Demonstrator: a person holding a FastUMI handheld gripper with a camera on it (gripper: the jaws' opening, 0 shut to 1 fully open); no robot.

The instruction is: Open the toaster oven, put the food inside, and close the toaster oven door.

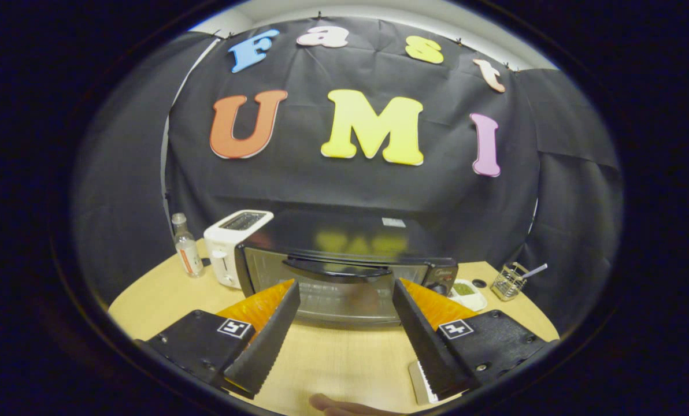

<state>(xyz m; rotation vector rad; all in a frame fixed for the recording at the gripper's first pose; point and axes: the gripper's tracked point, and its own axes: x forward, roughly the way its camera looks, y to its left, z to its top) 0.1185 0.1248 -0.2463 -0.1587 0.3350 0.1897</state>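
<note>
Fingertip of a hand [344,408] sits nearest, gripper [344,289] fingers spread wide with nothing between them, facing one toaster oven [344,271] with door shut on the desk [333,358], plus one white toaster [229,245], one bottle [186,245], one food dish [467,293], one wire basket [509,281]; oven's brand mark too small to read.

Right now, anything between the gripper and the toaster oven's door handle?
Nothing visible. The gripper is open, fingers spread, aimed at the toaster oven; only bare table lies ahead of it. The door handle sits just beyond the fingertips, door shut. The white toaster stands off to the oven's left side.
</note>
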